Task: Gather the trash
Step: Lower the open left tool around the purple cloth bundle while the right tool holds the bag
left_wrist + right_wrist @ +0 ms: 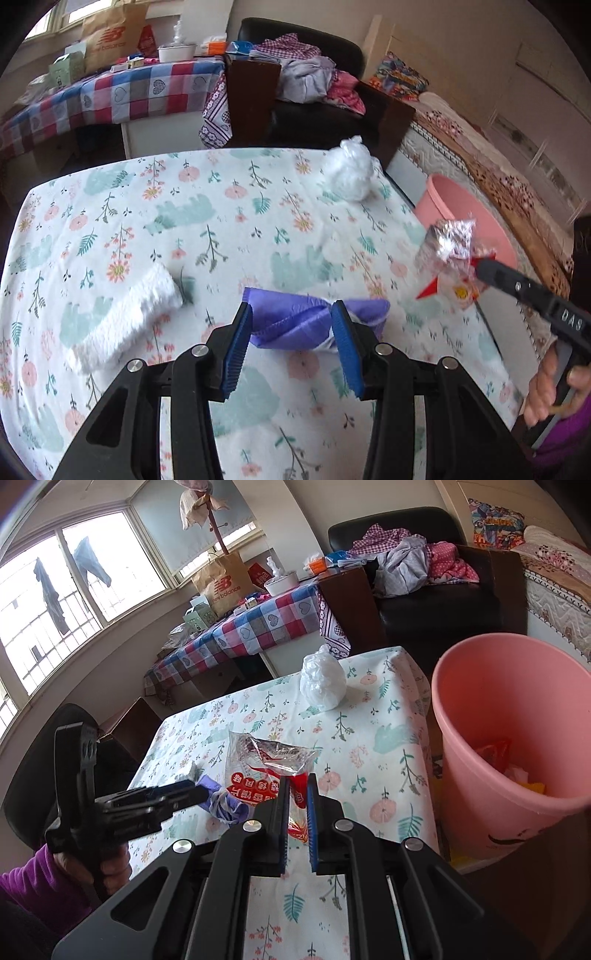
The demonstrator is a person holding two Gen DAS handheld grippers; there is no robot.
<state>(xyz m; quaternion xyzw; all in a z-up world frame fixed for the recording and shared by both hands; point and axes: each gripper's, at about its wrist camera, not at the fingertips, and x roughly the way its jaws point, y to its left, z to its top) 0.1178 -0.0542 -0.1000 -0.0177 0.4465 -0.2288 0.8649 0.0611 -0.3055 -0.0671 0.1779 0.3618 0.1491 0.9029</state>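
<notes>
Floral tablecloth [229,229] bears white towel [125,317], knotted bag [349,171]; pink bin [513,716] beside.

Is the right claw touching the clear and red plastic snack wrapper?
Touching. In the right wrist view the right claw is shut on the clear and red plastic snack wrapper, whose red end is pinched between its blue pads.
</notes>
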